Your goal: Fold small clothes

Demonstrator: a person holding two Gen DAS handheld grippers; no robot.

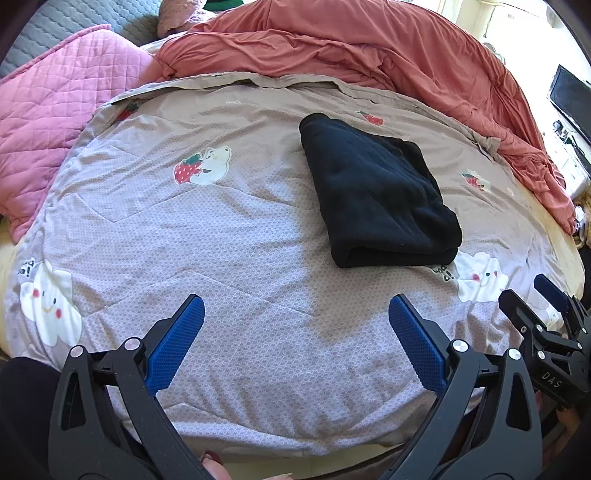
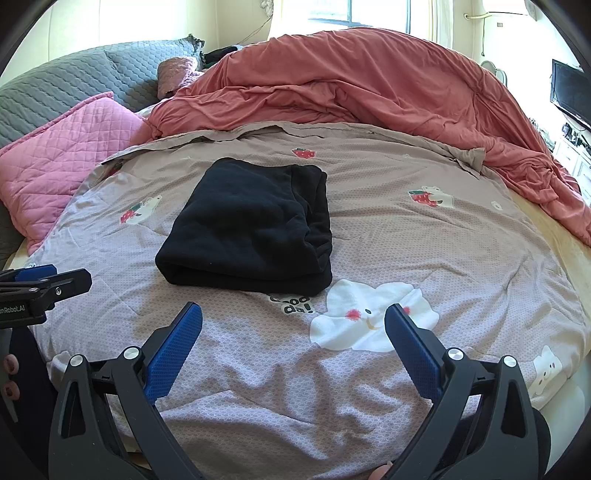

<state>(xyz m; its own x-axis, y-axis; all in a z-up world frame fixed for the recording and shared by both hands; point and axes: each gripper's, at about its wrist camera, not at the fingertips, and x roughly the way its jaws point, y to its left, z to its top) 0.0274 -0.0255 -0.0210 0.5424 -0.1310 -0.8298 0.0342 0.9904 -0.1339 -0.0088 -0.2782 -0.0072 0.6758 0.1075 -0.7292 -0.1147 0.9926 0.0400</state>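
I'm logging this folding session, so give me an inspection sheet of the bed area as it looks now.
Surface: grey printed blanket spread over the bed, lightly wrinkled.
Job's things: black garment lies folded on the blanket, touched by neither gripper.
Clutter: pink quilted pillow, bunched red duvet, grey quilted pillow at the far side.
Grippers: left gripper and right gripper both open, empty, short of the garment.
Cables: nothing seen.
Surroundings: window, dark screen at right.

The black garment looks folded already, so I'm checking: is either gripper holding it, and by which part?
Nothing is held. Both the left gripper and right gripper are open, short of the black garment.
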